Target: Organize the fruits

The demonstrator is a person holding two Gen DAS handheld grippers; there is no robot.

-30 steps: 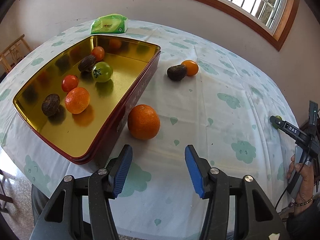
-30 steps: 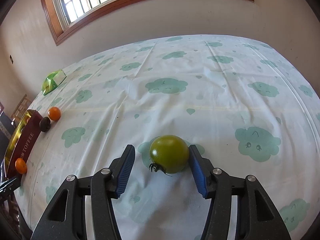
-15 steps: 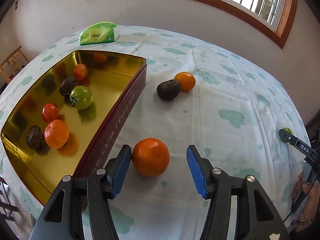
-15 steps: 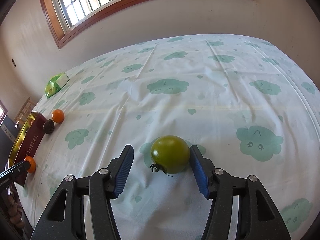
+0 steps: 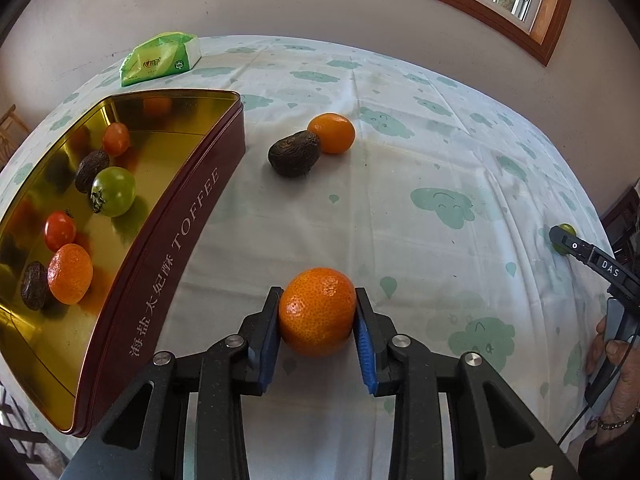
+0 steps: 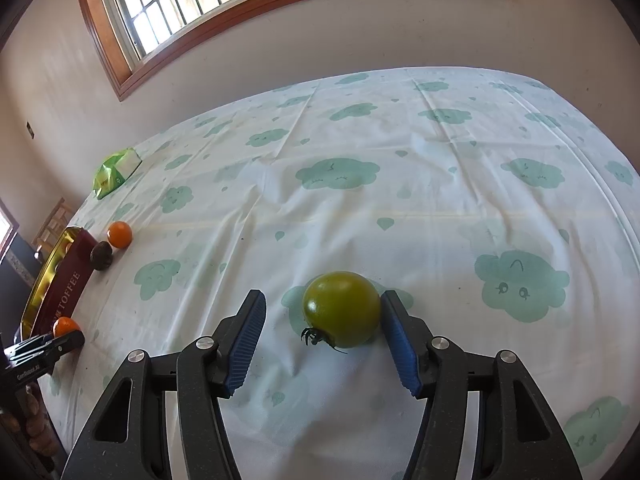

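Note:
My left gripper [image 5: 317,312] is shut on a large orange [image 5: 317,310] resting on the tablecloth, just right of the gold toffee tin [image 5: 176,216]. The tin holds several fruits: a green tomato [image 5: 113,191], red tomatoes, an orange and dark fruits. A small orange [image 5: 332,133] and a dark wrinkled fruit [image 5: 295,153] lie together farther back. My right gripper [image 6: 322,314] is open around a green tomato [image 6: 341,309] on the cloth; its right pad is close to the tomato, its left pad stands apart.
A green tissue pack [image 5: 160,58] lies at the table's far edge near the wall. The right gripper [image 5: 588,258] and the hand holding it show at the right table edge. The tin [image 6: 60,280] shows far left in the right wrist view.
My left gripper moved forward around the large orange and shut on it. My right gripper stayed open around the green tomato and hardly moved.

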